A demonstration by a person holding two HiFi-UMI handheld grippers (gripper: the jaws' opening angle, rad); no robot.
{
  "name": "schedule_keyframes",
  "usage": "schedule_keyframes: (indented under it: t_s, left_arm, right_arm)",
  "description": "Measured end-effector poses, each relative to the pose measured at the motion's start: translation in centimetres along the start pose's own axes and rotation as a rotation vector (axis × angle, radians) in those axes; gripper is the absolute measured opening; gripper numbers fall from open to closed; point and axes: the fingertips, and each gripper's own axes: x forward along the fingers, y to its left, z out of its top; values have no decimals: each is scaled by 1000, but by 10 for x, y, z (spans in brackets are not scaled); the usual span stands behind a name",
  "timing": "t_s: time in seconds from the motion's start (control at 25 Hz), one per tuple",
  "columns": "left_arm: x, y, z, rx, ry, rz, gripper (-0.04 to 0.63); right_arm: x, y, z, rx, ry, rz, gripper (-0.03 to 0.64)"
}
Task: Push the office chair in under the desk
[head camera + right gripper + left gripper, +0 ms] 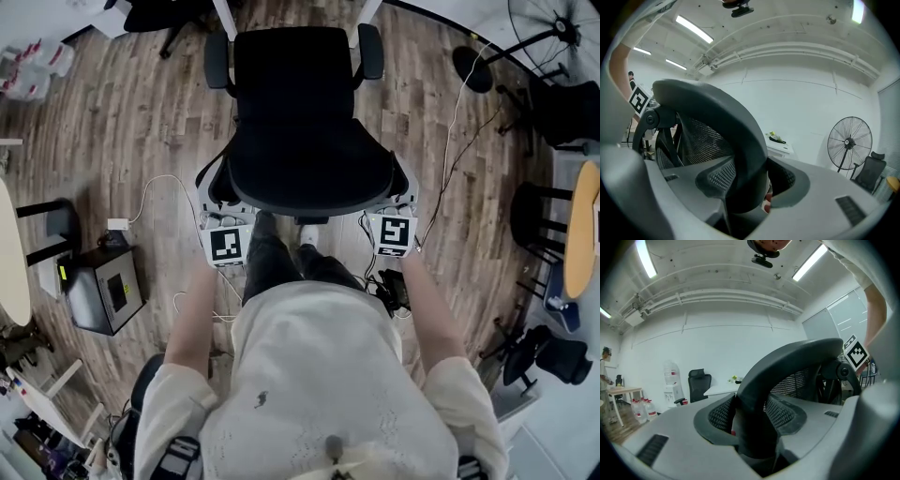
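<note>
We see a black office chair on a brown plank floor, and black-and-white squares on the grey left gripper and right gripper.

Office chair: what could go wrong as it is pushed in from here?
The armrests sit close to the white desk legs and might catch them. Loose cables lie on the floor beside the office chair; it may snag one.

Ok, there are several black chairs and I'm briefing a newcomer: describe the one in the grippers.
On the wooden floor straight ahead of the person stands the office chair, facing away. Unlike the black chairs at the room's edges, its back rim is clamped in the left gripper and right gripper.
</note>
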Motion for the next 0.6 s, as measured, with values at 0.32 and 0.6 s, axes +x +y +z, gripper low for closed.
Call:
schedule_keyframes:
  t_s: [0.32, 0.6]
  left_arm:
    - [9, 11, 4, 6, 0, -18, 220]
    - [22, 26, -1, 25, 13, -30, 221]
  right_arm:
    - [9, 2, 7, -2, 8, -21, 222]
    - [27, 5, 10, 9, 12, -16, 222]
